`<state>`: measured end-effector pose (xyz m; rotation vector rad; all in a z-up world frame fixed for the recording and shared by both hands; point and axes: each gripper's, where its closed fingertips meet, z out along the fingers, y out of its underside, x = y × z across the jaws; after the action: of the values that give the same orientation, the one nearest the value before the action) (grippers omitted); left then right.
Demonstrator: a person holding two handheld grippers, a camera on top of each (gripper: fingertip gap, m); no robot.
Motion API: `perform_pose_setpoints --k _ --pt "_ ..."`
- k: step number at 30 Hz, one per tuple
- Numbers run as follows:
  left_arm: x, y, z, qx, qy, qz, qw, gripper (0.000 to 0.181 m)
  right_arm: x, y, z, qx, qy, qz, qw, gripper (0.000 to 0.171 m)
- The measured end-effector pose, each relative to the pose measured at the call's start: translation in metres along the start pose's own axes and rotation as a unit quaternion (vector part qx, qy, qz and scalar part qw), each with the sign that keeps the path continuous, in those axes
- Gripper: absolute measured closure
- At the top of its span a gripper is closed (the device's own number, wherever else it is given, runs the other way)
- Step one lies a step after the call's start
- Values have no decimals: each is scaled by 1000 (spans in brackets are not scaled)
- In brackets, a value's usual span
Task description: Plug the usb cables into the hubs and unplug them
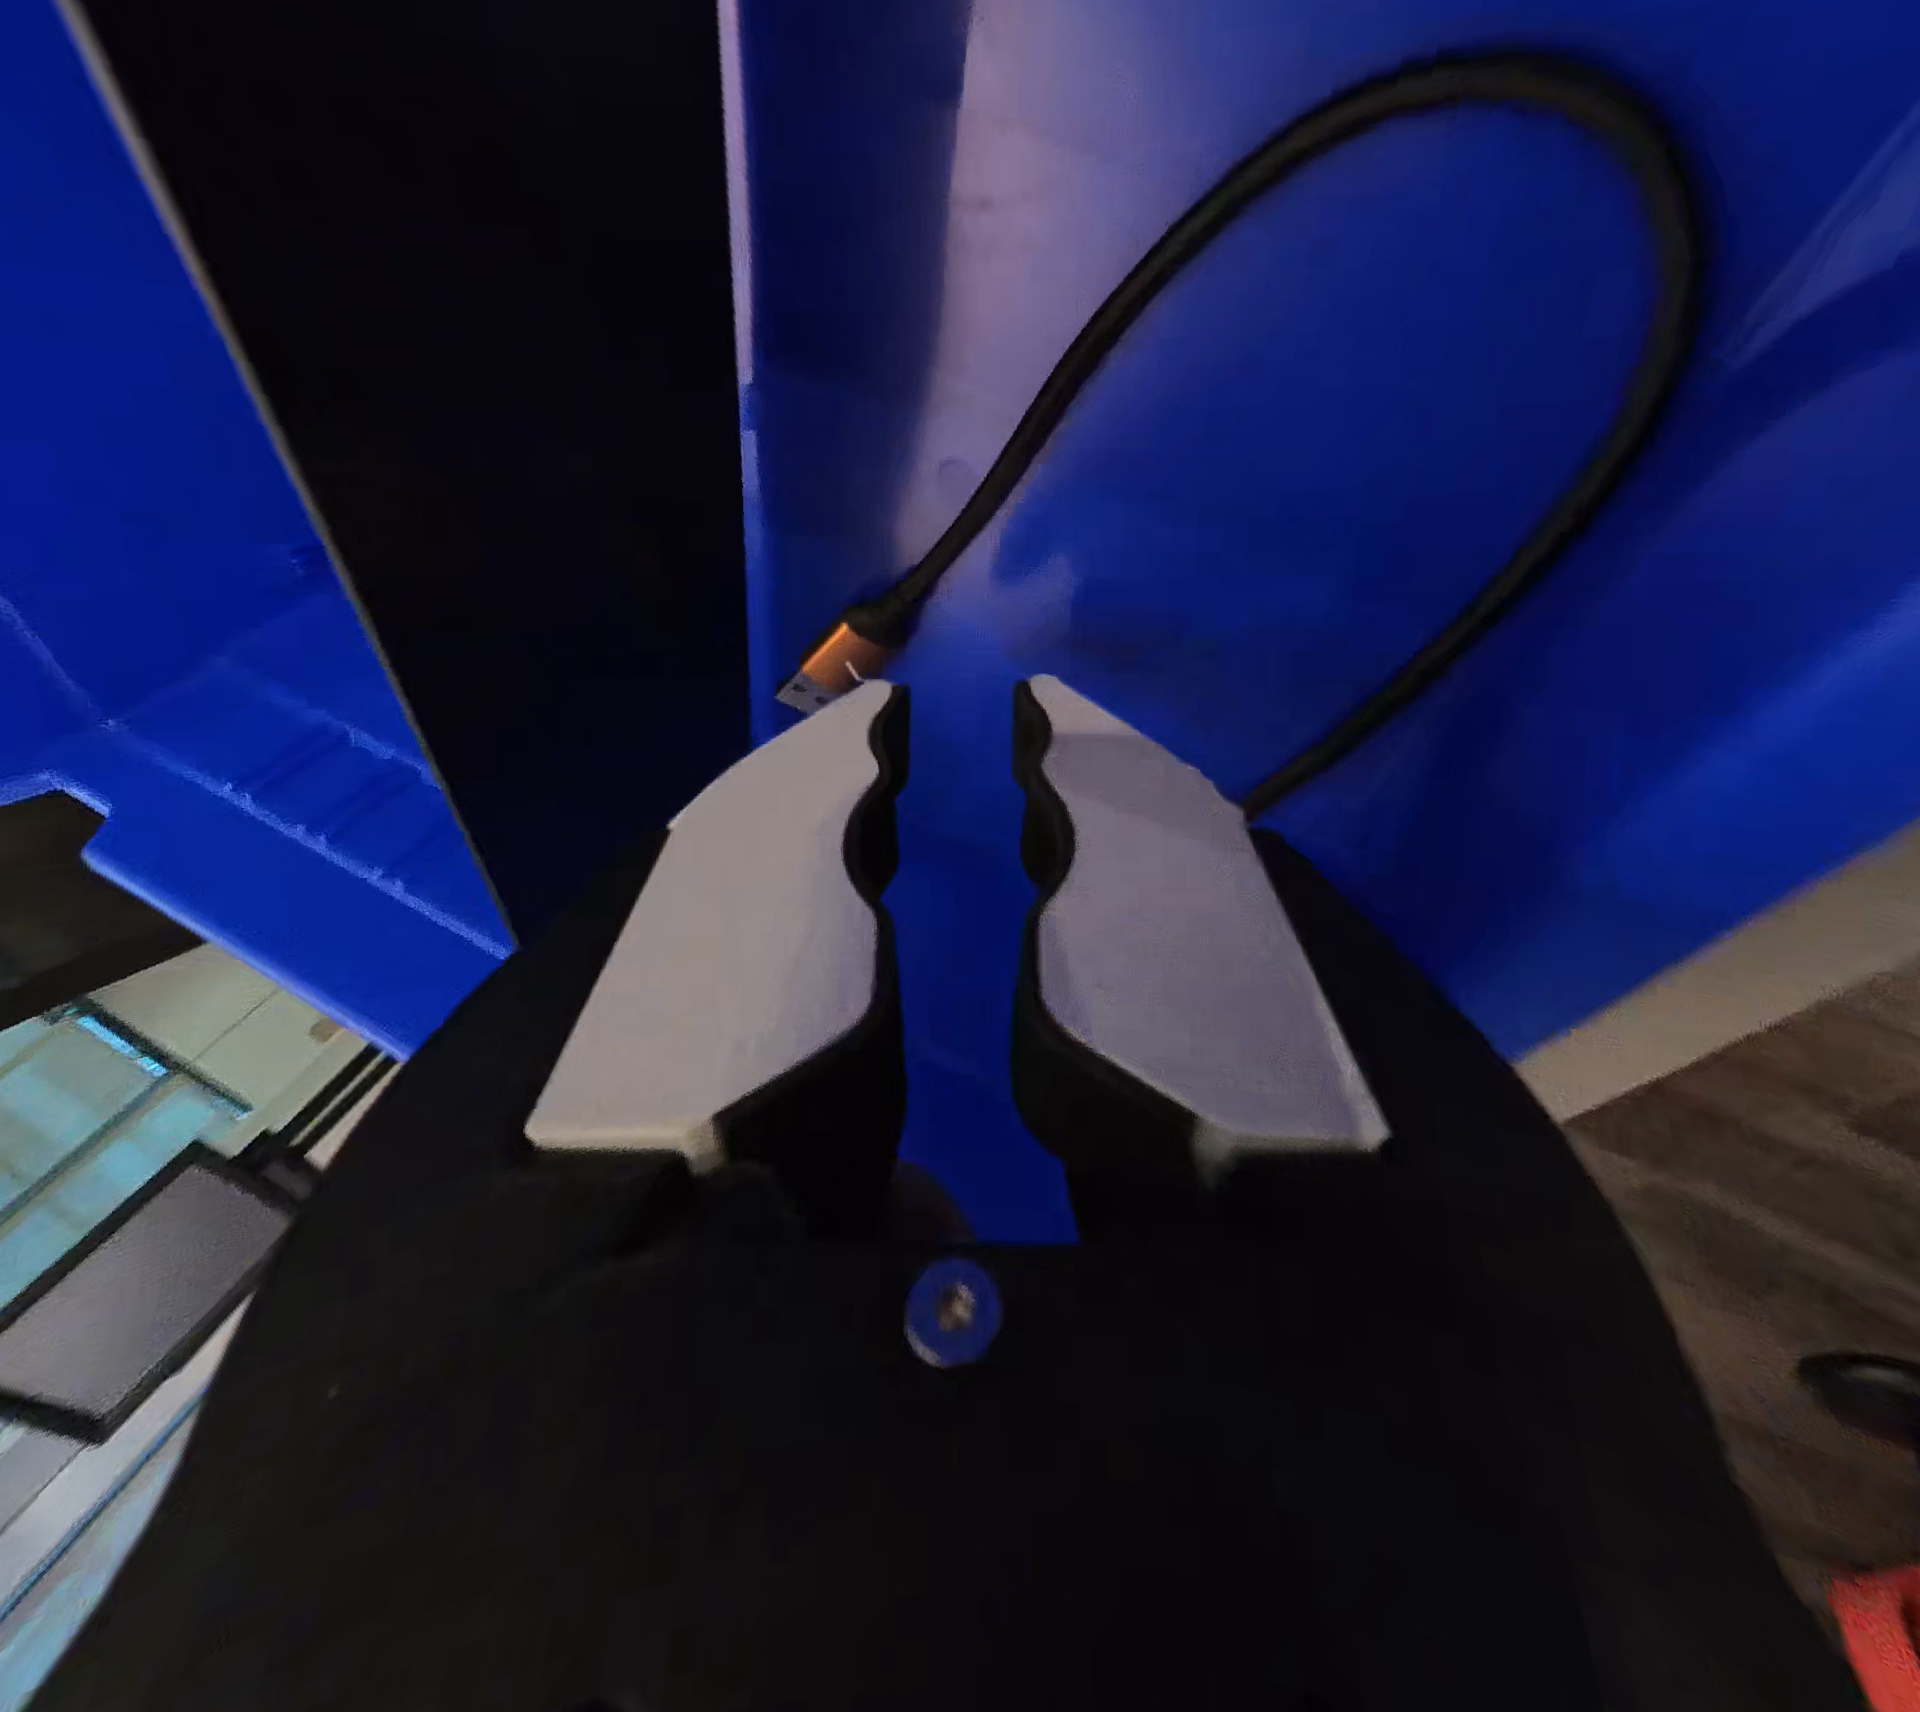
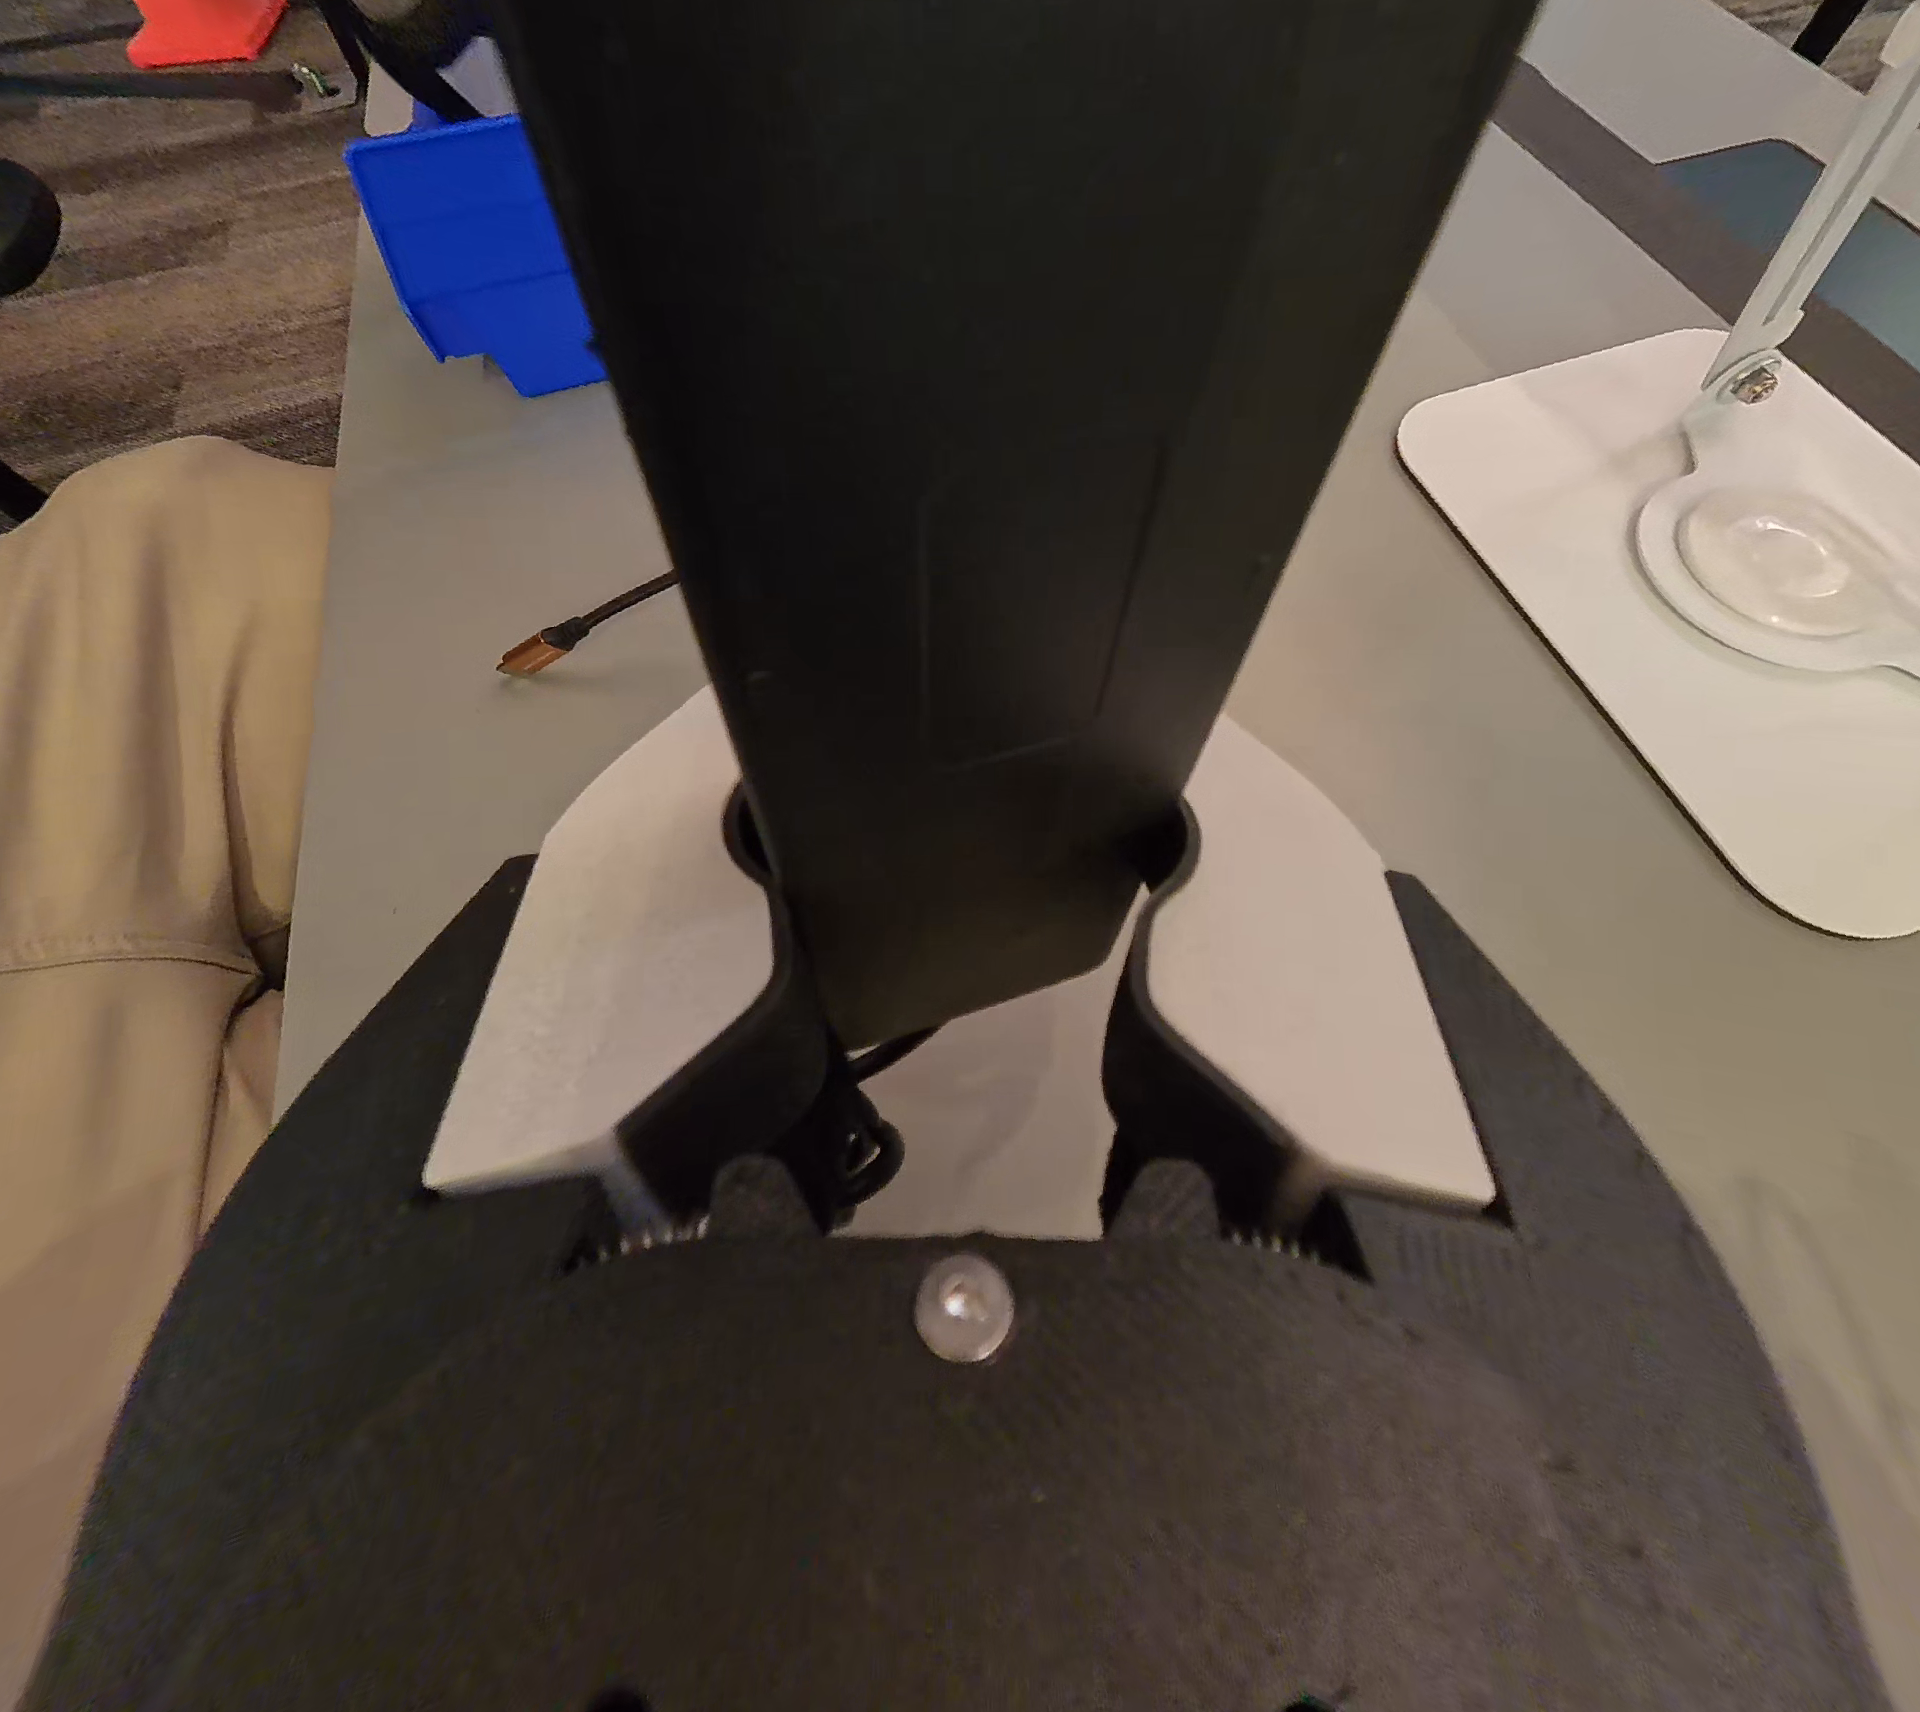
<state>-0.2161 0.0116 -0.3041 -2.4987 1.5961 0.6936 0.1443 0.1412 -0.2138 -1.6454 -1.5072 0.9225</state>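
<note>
Right gripper (image 2: 961,841) clenched on black hub (image 2: 977,291) | left gripper (image 1: 961,696) released, empty, inside blue bin (image 1: 1351,415) | orange-tipped cable (image 1: 1351,332) just beyond left fingertip

office | grey desk (image 2: 1351,727) | carpet floor (image 2: 156,291) | white stand base (image 2: 1538,623)

- The black cable (image 1: 1455,291) runs behind the left tool (image 1: 961,696), its far end hidden.
- The black hub (image 2: 966,312) is cut off by the top edge and hides the desk (image 2: 1455,883) behind it.
- The blue bin (image 2: 468,249) is part covered; its contents cannot be told.
- The second plug (image 2: 535,652) is perhaps USB, too small to tell.
</note>
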Motion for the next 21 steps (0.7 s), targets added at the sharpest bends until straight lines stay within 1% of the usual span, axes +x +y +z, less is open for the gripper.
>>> perform_pose_setpoints --k 1,4,10,12,15,18,21 --pt "-2 2 4 -9 -1 8 1000 162 0 0 0 0 0 0 1000 103" --pt "-11 1 12 -13 -7 34 999 165 1 1 0 1 -2 1 1000 103" --pt "-13 -13 18 -6 13 80 997 164 1 2 0 5 -7 1 1000 103" --pt "-12 -9 23 -20 26 82 996 171 1 2 0 6 -9 1 1000 103" --pt "-11 -7 23 -25 40 73 996 173 1 1 -1 7 -11 0 1000 103" --pt "-12 -7 23 -27 35 77 996 174 -1 0 -1 11 -13 -4 1000 103" --pt "-11 -12 20 -3 25 53 998 175 -3 -2 -3 19 -21 -8 1000 103"
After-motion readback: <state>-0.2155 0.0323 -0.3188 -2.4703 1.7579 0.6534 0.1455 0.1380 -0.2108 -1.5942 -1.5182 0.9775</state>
